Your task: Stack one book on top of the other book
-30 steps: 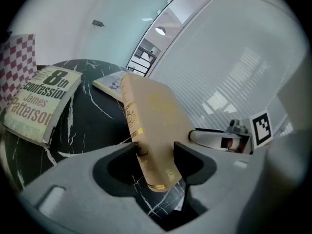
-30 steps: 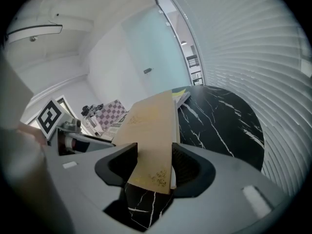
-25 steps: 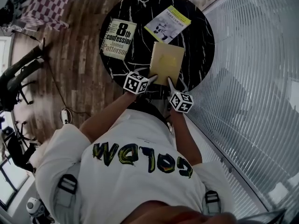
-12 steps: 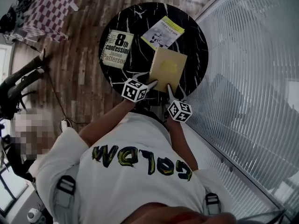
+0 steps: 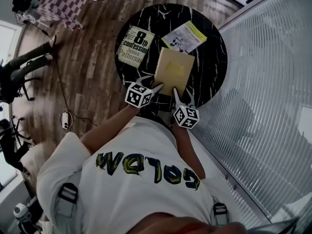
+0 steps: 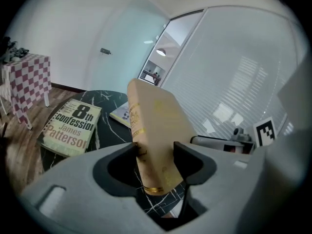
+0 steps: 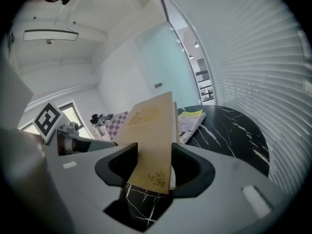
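Abreast, left gripper and right gripper, jaws on tan book.

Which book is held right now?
The plain tan book, gripped by the left gripper and right gripper; the 8th Confession paperback and yellow-topped booklet lie flat.

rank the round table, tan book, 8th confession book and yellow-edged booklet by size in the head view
1. round table
2. tan book, held up, so nearness may inflate it
3. 8th confession book and yellow-edged booklet look alike
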The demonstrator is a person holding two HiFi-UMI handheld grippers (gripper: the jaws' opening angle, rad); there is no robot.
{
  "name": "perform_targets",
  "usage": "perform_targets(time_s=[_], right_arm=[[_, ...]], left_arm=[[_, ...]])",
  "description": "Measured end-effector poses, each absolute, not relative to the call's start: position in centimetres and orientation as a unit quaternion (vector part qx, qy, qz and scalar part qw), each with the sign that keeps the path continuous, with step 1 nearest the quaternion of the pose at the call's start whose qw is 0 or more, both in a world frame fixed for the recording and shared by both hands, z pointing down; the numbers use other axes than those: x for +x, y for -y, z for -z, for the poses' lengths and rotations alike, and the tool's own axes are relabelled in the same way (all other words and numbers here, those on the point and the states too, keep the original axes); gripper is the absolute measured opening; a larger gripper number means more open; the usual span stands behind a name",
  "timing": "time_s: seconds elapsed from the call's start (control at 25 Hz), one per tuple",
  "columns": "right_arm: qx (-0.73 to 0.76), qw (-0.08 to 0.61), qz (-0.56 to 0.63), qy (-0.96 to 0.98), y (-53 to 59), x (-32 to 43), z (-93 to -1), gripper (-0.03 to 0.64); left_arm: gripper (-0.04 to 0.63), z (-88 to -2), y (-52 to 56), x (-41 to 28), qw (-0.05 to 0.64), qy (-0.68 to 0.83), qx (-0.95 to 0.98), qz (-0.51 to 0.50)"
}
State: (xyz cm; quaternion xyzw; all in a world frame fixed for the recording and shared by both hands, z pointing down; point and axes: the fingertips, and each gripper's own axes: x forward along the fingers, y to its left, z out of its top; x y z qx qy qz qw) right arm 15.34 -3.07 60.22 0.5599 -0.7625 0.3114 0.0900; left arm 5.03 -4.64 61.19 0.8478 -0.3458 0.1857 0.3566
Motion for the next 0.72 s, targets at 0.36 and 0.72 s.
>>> perform_targets(time_s=[0.36, 0.72], right_arm=[[0.483, 0.117, -0.297, 0.815, 4.4, 8.0, -60.0, 0.221], [0.478, 0.127, -0.302, 0.815, 5.5, 6.5, -60.0, 0.221]], left_arm=[[0.245, -61.0, 3.8, -2.4, 0.372, 0.433, 0.806, -0.154], [0.245, -61.0, 4.8, -3.8, 0.375, 0.44, 0.802, -0.151]])
